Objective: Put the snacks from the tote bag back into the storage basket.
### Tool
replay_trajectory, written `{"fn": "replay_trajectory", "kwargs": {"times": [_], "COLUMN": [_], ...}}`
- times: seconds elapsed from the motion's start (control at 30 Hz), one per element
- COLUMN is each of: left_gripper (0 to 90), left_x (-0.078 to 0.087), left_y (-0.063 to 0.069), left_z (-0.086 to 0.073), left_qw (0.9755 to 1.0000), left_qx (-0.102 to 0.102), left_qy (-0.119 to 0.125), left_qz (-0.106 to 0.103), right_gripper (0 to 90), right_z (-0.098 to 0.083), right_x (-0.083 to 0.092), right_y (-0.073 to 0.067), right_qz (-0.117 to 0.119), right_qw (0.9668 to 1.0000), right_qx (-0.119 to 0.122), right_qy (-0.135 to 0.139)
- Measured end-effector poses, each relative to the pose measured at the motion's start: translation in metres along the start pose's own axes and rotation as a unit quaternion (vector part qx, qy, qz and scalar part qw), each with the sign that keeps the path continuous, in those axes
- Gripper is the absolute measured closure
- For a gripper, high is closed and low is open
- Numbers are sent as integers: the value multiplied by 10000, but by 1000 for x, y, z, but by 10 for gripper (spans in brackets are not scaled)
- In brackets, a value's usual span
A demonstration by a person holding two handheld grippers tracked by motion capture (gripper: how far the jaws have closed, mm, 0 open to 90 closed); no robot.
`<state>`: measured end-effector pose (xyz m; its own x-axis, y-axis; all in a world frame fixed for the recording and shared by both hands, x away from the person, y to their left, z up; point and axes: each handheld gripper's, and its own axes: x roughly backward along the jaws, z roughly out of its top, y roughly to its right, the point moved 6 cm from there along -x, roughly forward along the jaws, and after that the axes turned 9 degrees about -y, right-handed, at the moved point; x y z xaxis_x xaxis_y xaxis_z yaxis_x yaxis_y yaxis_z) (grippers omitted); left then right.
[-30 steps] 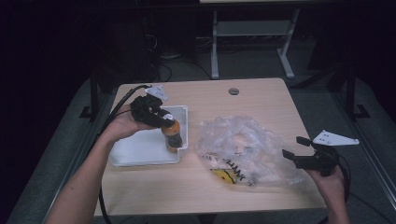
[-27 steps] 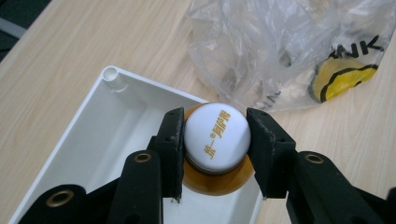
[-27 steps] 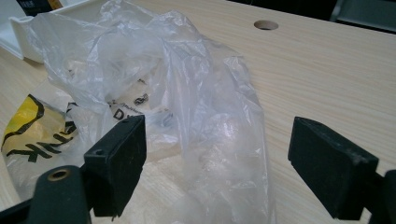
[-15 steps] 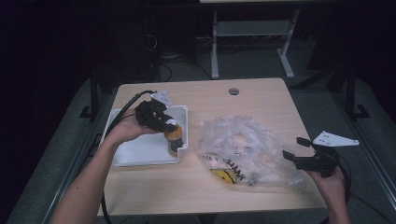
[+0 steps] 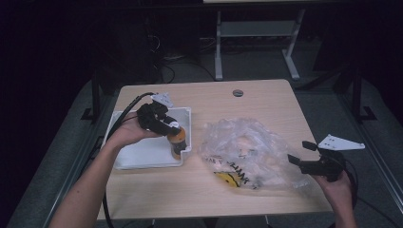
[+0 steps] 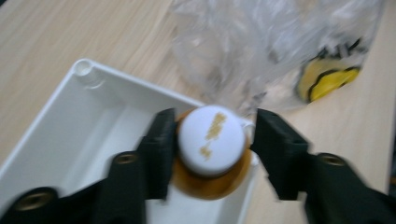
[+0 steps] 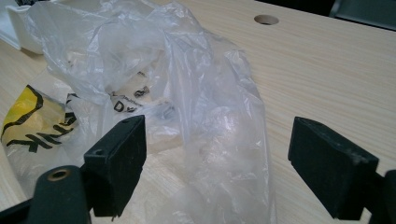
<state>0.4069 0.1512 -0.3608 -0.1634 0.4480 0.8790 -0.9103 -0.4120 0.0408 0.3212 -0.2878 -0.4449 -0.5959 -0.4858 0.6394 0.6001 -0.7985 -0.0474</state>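
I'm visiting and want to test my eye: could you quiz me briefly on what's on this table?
1. True or false: the amber bottle stands upright in a corner of the white tray.
2. What colour is the bottle's cap? A white, B red, C black.
3. Which gripper has the clear plastic bag in front of its jaws?

Key:
1. True; the left gripper has just been opening, its jaws either side of the cap, one of them clearly off it.
2. A.
3. The right gripper, whose jaws stand wide apart.
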Motion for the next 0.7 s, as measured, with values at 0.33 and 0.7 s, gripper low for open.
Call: {"fn": "replay_trajectory", "kwargs": {"times": [0.33,0.7], "left_gripper": [309,294], "left_x": [7,18], "left_y": [-4,-6], "left_z": [-6,-27], "left_qw": [9997,9990], "left_qx": [171,301], "left_qy": [110,224], "left_qz": [135,244], "right_gripper": [183,177], "right_z": [-7,-9], "right_x": [4,-2], "right_y": [5,4], "right_qz": [-114,-96], "right_qw": [9998,9998], "right_qx": [-141,-126], "right_qy": [-18,-121]}}
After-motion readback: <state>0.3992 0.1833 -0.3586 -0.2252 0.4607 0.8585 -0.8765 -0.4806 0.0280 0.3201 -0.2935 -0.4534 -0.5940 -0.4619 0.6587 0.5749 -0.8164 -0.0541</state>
